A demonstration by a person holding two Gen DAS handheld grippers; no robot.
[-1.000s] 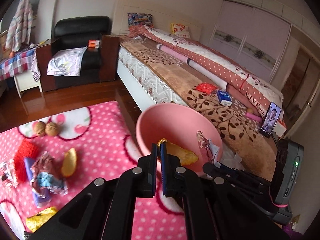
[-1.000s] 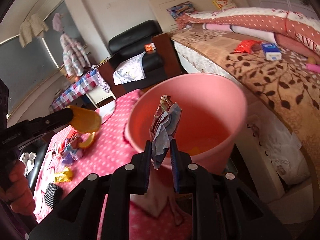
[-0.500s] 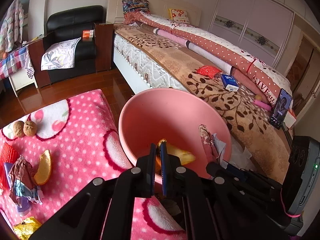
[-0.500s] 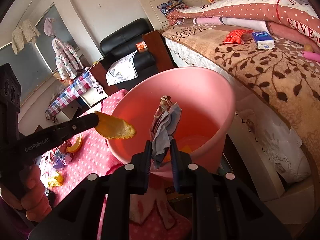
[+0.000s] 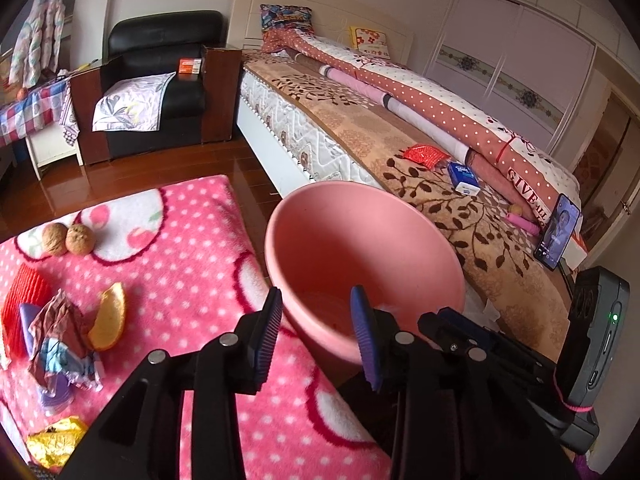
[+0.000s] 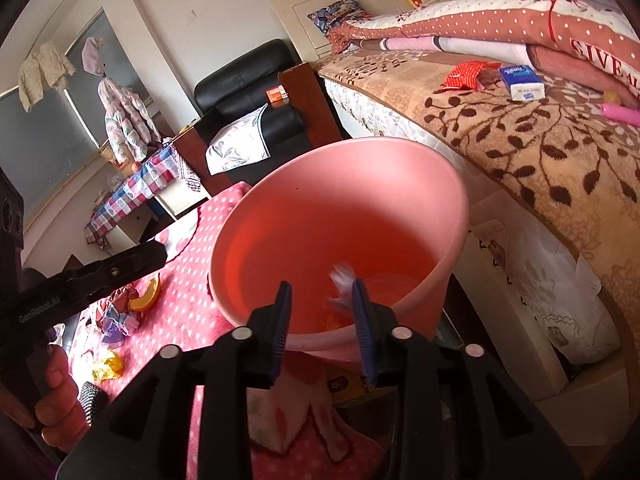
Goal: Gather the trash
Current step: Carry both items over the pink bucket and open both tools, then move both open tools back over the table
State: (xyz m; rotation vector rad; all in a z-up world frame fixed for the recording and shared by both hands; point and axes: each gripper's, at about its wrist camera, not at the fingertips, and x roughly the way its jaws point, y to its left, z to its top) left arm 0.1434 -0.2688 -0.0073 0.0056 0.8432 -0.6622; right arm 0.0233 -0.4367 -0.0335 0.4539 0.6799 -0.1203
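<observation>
1. The left gripper [image 5: 316, 322] hangs over the near rim of the pink bucket [image 5: 400, 216]; its jaws are spreading apart and nothing sits between them.
2. The right gripper [image 6: 320, 308] is also poised at the bucket's near rim, jaws widening. A blurred pale scrap, seemingly a crumpled wrapper [image 6: 343, 278], lies just beside the right-hand finger, free of the pads and over the bucket's inside; the blur makes it hard to say more.
3. The bucket stands between the pink polka-dot blanket [image 5: 192, 248] on the left and the bed [image 5: 440, 184] on the right, its mouth facing up.
4. Orange matter [image 6: 384, 284] shows at the bottom of the bucket in the right wrist view.
5. More trash lies on the blanket at the left: an orange peel [image 5: 109, 316], a crumpled brown-and-blue wrapper [image 5: 60, 340] just beside it, a red ribbed piece [image 5: 22, 300] farther left, and a gold foil wrapper [image 5: 56, 440] near the bottom edge.
6. Two walnuts [image 5: 68, 238] sit touching each other at the far side of the blanket.
7. On the bed lie a red packet [image 5: 424, 155] and a blue-and-white box [image 5: 463, 178], near each other; a phone [image 5: 557, 232] stands farther right.
8. In the right wrist view a hand [image 6: 48, 408] grips the left tool's handle at the near left.
</observation>
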